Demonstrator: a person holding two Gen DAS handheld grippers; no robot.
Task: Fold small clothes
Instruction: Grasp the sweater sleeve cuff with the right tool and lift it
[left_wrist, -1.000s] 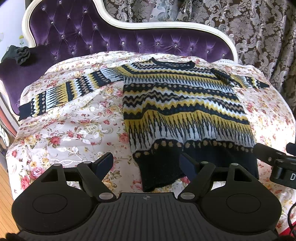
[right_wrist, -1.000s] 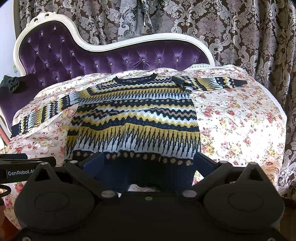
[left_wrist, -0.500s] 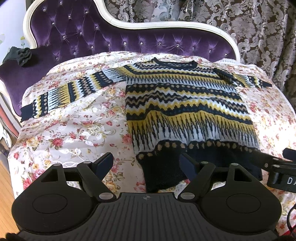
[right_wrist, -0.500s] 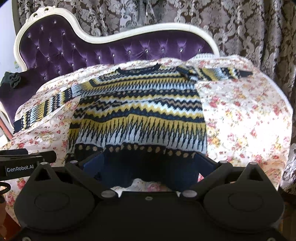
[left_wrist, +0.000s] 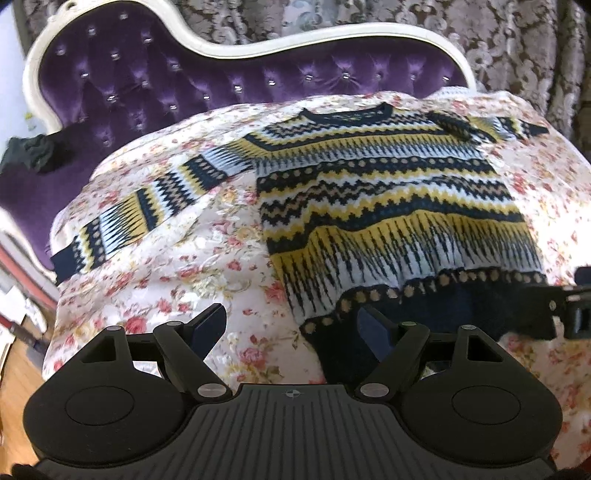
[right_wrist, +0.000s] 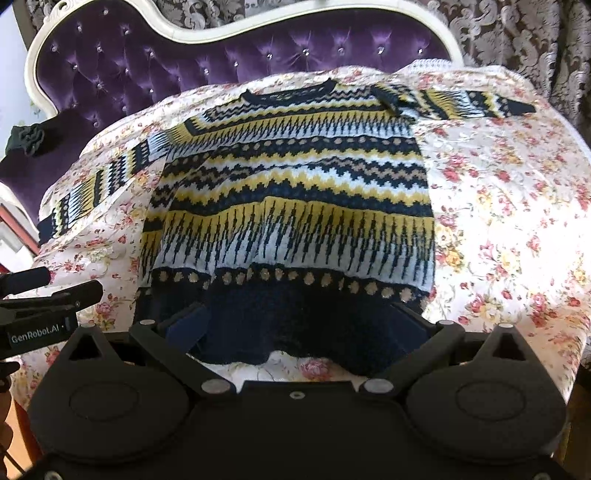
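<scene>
Jaws on both grippers gape over the flat, zigzag-striped sweater (left_wrist: 388, 206), sleeves spread wide.

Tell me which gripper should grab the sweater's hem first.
Right, probably. The right gripper is open with the sweater's dark hem squarely between its fingers. The left gripper, also open, faces mostly floral bedspread, with only the hem's corner by one finger.

We bring both hand-held grippers closer to the sweater (right_wrist: 291, 199) than a second ago: our right hand-held gripper (right_wrist: 295, 325) now straddles its dark hem, and our left hand-held gripper (left_wrist: 291, 325) reaches the hem's left corner, which looks rumpled.
</scene>
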